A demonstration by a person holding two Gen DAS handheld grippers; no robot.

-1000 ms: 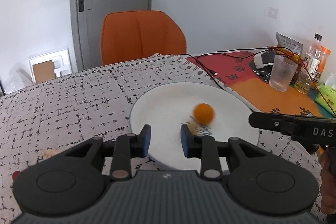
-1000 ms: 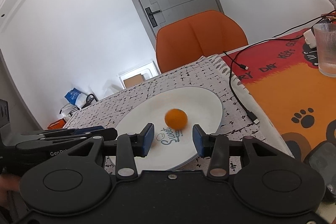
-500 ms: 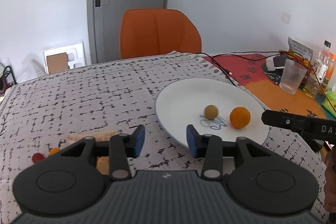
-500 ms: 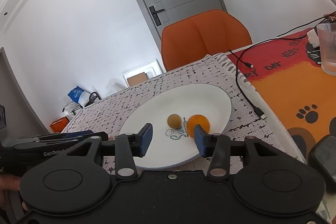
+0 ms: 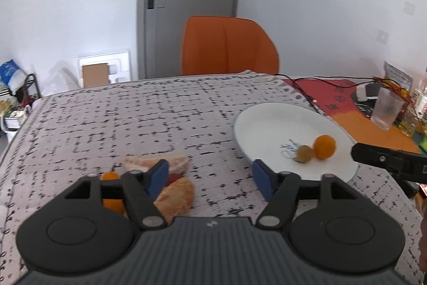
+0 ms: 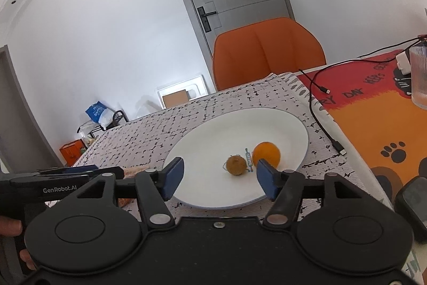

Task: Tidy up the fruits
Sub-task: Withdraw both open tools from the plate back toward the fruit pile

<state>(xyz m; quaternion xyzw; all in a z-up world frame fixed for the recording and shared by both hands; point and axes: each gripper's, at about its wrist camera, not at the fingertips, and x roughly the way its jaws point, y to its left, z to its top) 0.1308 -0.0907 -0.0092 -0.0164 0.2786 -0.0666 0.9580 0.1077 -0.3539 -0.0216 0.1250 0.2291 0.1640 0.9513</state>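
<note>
A white plate (image 6: 226, 130) holds an orange (image 6: 267, 153) and a small brown fruit (image 6: 236, 164), side by side. My right gripper (image 6: 220, 178) hovers at the plate's near edge; its jaws are opening, with nothing pressed between the blue pads. My left gripper (image 5: 210, 179) is over the cloth, left of the plate (image 5: 267, 124). Its jaws are also opening and hold nothing. Beneath its left finger lie pale fruit wedges (image 5: 177, 196), a small orange fruit (image 5: 110, 175) and a red bit (image 5: 174, 176). The orange (image 5: 324, 147) and the brown fruit (image 5: 305, 153) show at the right.
An orange chair (image 5: 226, 44) stands behind the table. A black cable (image 6: 320, 119) trails beside the plate. A ribbed glass (image 5: 385, 108) and bottles stand on the orange mat at the far right. A dark phone (image 6: 412, 207) lies near my right gripper.
The left gripper swung left, from over the plate to over the wedges on the cloth. Both grippers' jaws widened. The orange rolled and settled beside the brown fruit, which was not seen a second ago.
</note>
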